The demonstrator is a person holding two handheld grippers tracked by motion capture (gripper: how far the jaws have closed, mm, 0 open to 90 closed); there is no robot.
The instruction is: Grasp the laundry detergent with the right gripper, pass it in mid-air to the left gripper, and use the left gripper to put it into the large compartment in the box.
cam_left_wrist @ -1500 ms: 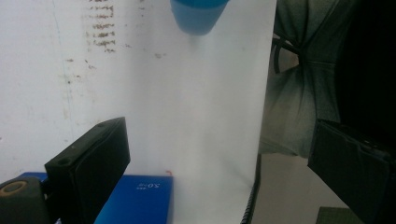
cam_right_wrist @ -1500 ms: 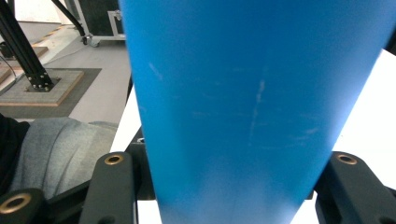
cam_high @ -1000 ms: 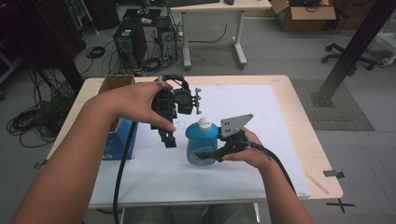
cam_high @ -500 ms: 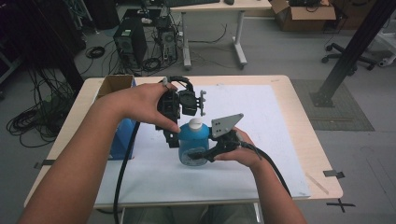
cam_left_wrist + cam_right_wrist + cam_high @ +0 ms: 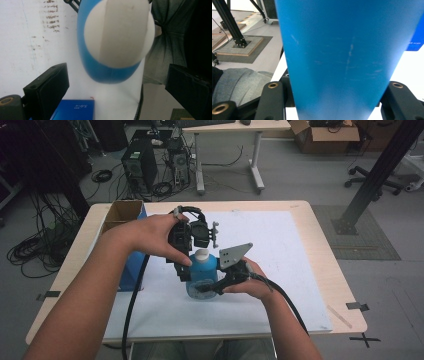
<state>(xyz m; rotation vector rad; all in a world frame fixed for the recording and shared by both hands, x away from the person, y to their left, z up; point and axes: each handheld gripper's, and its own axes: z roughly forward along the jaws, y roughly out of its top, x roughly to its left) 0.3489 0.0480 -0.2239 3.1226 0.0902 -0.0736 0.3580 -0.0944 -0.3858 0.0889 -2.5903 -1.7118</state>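
- Bottle (image 5: 201, 277) is sitting clamped in the right gripper (image 5: 216, 284), fingers pressing its blue sides.
- Left gripper (image 5: 186, 270) is hovering spread around the white cap (image 5: 118, 32); a crooked squeeze risks twisting the bottle loose onto the counter (image 5: 300, 250).

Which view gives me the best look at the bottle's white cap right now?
The left gripper view: the white cap is close, between open jaws, though blurred. The high view shows it small. The right gripper view shows the blue bottle body.

blue bottle (image 5: 201, 275) shifted left, left gripper (image 5: 186, 265) closer
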